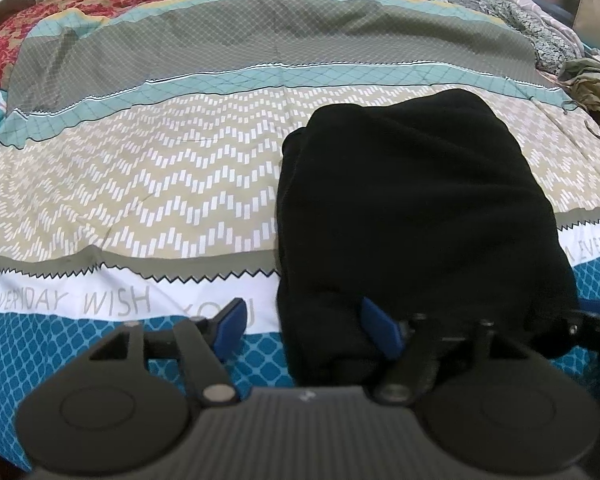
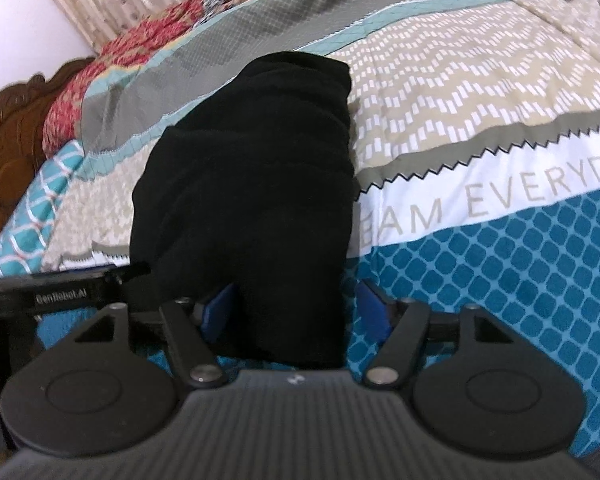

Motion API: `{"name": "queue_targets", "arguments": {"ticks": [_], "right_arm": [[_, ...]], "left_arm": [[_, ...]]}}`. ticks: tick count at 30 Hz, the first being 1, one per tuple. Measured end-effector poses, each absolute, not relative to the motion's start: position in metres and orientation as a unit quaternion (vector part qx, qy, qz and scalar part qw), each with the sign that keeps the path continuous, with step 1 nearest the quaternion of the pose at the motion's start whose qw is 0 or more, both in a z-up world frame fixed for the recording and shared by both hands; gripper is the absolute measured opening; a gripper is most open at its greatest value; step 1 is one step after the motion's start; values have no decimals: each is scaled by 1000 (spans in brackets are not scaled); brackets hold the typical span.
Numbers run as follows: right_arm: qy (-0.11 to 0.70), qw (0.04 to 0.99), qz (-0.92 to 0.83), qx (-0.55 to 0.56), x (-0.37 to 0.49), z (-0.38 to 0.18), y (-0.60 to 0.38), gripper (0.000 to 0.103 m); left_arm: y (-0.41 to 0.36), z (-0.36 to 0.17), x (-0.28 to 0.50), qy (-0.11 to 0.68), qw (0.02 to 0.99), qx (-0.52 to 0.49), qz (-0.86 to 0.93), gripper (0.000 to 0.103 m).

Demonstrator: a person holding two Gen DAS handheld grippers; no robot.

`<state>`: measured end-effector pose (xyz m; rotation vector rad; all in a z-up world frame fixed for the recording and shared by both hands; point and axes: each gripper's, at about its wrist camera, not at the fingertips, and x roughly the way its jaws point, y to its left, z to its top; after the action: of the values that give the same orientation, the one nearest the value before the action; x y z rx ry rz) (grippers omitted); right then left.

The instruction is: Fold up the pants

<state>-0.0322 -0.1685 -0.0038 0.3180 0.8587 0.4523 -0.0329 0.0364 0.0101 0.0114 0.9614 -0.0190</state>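
The black pants [image 1: 416,220] lie folded into a compact stack on the patterned bedspread [image 1: 140,184]. My left gripper [image 1: 306,330] is open at the stack's near left corner, its right blue finger [image 1: 382,330] over the cloth and its left one on the bedspread. In the right wrist view the pants [image 2: 252,184] run away from me. My right gripper [image 2: 296,312] is open and straddles the stack's near right edge, with the cloth between the blue fingers [image 2: 374,306] but not pinched. The left gripper's black body [image 2: 60,294] shows at the left.
A red floral quilt [image 1: 60,12] and other patterned bedding lie at the far side. A crumpled olive garment [image 1: 592,88] sits at the far right. A carved wooden headboard [image 2: 8,140] borders the bed.
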Motion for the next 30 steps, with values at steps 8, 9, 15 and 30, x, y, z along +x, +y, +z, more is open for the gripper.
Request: {"name": "queue_targets", "arguments": {"ticks": [8, 9, 15, 30], "right_arm": [[405, 871, 219, 168, -36, -6, -166, 72], [405, 871, 220, 173, -36, -6, -167, 73], [400, 865, 227, 198, -38, -8, -171, 75], [391, 838, 269, 270, -41, -13, -186, 95]], "left_arm": [[37, 10, -33, 462, 887, 8, -8, 69], [37, 10, -33, 462, 887, 8, -7, 69], [36, 9, -33, 463, 886, 10, -6, 70], [40, 6, -30, 466, 885, 7, 3, 82]]}}
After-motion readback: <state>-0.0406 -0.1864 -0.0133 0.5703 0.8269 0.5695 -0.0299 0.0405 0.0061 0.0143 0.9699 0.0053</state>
